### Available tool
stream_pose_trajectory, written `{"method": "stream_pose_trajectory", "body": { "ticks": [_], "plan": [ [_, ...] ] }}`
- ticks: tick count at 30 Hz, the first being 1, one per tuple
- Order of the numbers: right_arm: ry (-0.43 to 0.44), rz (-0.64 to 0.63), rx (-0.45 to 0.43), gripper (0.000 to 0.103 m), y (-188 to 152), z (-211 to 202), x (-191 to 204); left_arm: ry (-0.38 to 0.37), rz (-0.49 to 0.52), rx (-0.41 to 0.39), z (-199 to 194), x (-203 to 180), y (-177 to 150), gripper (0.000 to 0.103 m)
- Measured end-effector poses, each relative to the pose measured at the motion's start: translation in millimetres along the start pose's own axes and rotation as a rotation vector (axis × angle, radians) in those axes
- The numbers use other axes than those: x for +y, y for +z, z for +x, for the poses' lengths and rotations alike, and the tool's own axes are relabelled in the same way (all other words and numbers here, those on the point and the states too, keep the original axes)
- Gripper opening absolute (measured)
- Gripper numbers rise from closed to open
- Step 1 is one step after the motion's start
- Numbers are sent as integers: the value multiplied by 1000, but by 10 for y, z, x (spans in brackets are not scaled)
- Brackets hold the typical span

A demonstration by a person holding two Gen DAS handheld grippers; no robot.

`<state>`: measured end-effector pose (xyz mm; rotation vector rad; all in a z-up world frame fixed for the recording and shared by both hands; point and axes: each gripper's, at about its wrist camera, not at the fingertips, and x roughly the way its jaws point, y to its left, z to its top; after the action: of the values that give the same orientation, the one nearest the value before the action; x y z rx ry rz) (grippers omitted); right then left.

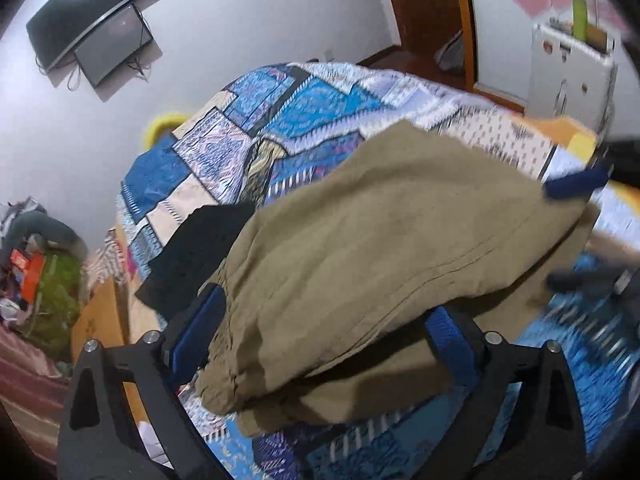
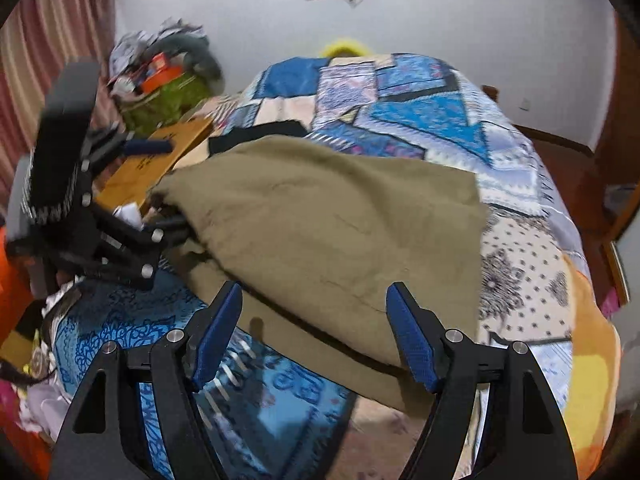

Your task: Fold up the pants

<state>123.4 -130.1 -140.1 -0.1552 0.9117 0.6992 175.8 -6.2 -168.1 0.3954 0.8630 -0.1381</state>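
Observation:
Olive-khaki pants (image 1: 384,240) lie folded over on a patchwork bedspread (image 1: 304,100); they also show in the right wrist view (image 2: 320,216). My left gripper (image 1: 320,320) is open, its blue pads wide apart around the near corner of the pants, cloth lying between them. In the right wrist view the left gripper (image 2: 168,220) sits at the pants' left edge. My right gripper (image 2: 314,300) is open and empty, just over the pants' near edge. One of its blue fingers (image 1: 576,184) shows at the right of the left wrist view.
A black garment (image 1: 200,248) lies beyond the pants on the bed. A wooden board (image 2: 160,160) and a pile of clutter (image 2: 160,76) stand at the bed's left side. A wall screen (image 1: 92,28) and a wooden door (image 1: 424,4) are behind.

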Motion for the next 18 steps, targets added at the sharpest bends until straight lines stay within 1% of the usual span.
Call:
{"method": "stream_pose_trajectory", "body": {
  "ticks": [1,3,4,5,6,7,8,9,10,11,12,14,18],
  "plan": [
    [-5,-21,-2,71,21,29,30,-22,-15,-3,-21,13,32,91],
    [-20,-44,-8,71,54,68,49,-70,-35,5,-26,50,69,78],
    [-27,-54,-13,71,70,89,54,-93,-37,9,-25,50,71,75],
    [-36,-63,-19,71,92,104,52,-112,-38,11,-26,40,61,68],
    [-42,-67,-26,65,103,106,53,-130,-40,13,-23,30,39,59],
    [-44,-72,-35,60,117,104,49,-148,-41,19,-16,10,13,54],
    [-39,-75,-39,49,125,97,41,-162,-41,24,-10,-14,-16,42],
    [-33,-76,-40,38,143,97,23,-164,-37,24,-10,-41,-40,33],
    [-28,-78,-49,32,148,72,20,-153,-32,20,-14,-62,-54,30],
    [-29,-83,-54,21,151,52,23,-140,-29,11,-32,-90,-61,28],
    [-35,-92,-61,16,161,34,33,-144,-33,-2,-57,-105,-66,25],
    [-52,-110,-83,12,157,-43,62,-164,-48,-11,-86,-99,-60,21],
    [-68,-141,-97,9,152,-169,106,-207,-74,-33,-180,-88,-44,18]
  ]
}}
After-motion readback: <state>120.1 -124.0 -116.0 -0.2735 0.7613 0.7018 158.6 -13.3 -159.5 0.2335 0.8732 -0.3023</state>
